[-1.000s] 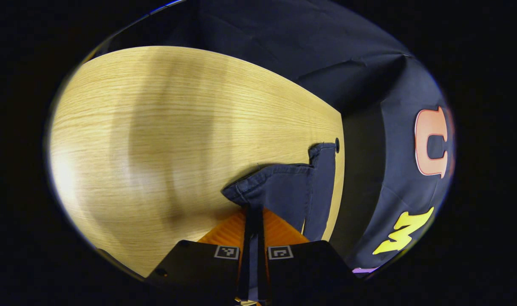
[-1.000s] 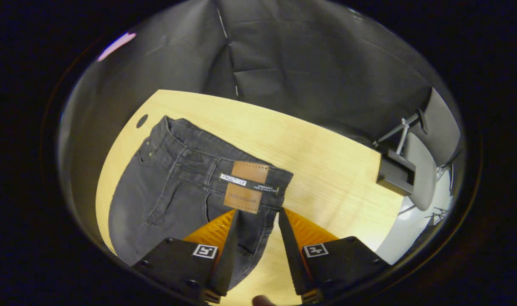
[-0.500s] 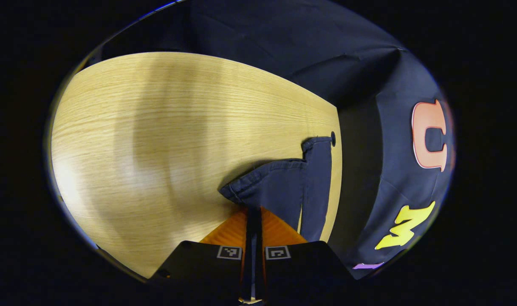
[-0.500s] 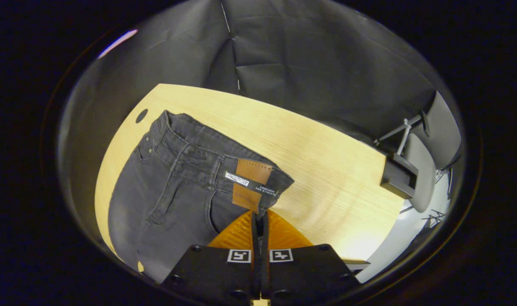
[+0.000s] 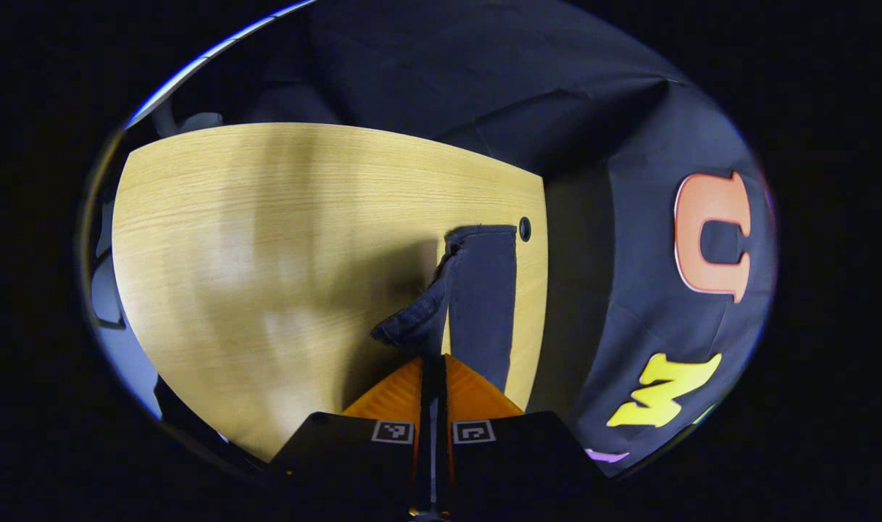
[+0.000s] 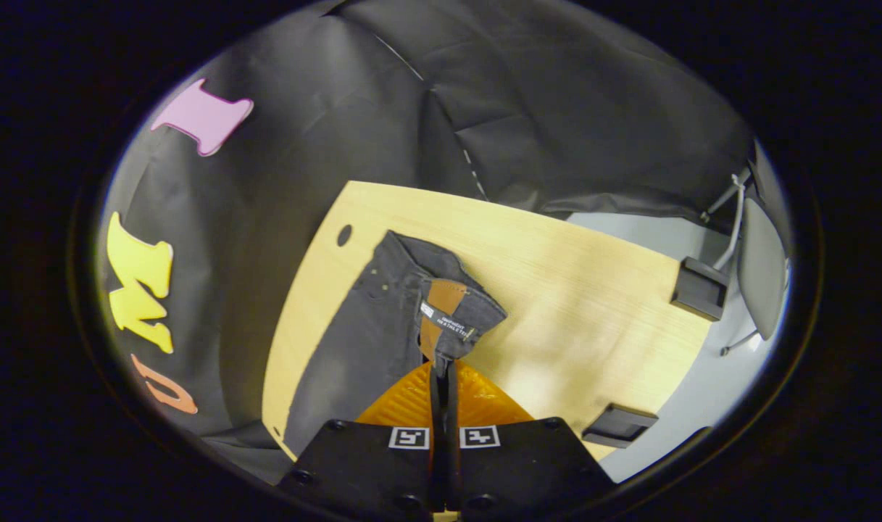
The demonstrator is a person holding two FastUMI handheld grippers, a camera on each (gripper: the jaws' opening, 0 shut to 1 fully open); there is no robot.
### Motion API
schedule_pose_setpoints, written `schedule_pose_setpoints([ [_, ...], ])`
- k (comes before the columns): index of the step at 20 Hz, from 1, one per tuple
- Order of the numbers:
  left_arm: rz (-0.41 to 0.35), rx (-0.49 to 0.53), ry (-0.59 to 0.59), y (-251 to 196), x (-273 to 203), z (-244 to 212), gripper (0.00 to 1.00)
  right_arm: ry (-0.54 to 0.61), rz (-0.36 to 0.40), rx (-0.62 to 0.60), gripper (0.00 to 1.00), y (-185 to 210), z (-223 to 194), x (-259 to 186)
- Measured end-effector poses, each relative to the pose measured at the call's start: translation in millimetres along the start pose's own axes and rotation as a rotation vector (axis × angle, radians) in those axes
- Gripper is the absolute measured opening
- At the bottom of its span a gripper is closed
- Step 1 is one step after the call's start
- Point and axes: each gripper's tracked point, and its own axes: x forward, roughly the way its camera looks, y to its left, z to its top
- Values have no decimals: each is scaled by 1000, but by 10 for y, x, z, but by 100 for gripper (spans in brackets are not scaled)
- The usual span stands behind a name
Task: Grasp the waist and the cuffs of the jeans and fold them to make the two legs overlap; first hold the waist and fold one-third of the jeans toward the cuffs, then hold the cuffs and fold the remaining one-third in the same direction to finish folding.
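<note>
While both grippers are clamped on cloth, the dark grey denim jeans [image 6: 368, 326] lie along one edge of the light wood-grain table [image 6: 578, 319], near a round hole [image 6: 344, 235] at its corner. Right gripper [image 6: 441, 366]: fingers closed on the waist corner w/ the brown leather patch [image 6: 441, 304], lifted off the table. Left gripper [image 5: 432, 362]: fingers closed on a raised cuff [image 5: 412, 326]; the other cuff [image 5: 488, 239] lies flat by the hole [image 5: 525, 228]. Black boxes [image 6: 698, 288] sit at the table's far edge.
</note>
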Motion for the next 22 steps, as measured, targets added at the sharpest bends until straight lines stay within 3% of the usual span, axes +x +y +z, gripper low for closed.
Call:
schedule_pose_setpoints([
  [2,50,-23,12,-57,44,45,6,3,42,-11,4,249,123,-42],
  [3,78,-21,15,-83,73,104,6,5,55,-18,1,360,201,-36],
  [6,97,-36,21,-340,178,264,6,20,85,-37,1,700,397,58],
  [10,141,50,40,-649,565,397,6,41,100,-54,1,1077,682,384],
  [13,129,61,58,-996,932,455,6,58,112,-48,0,1350,858,781],
  [18,161,123,103,-1144,1700,551,6,108,116,-1,0,1454,971,1530],
  [22,202,91,127,-1021,2084,590,6,143,84,-9,1,1380,941,2001],
])
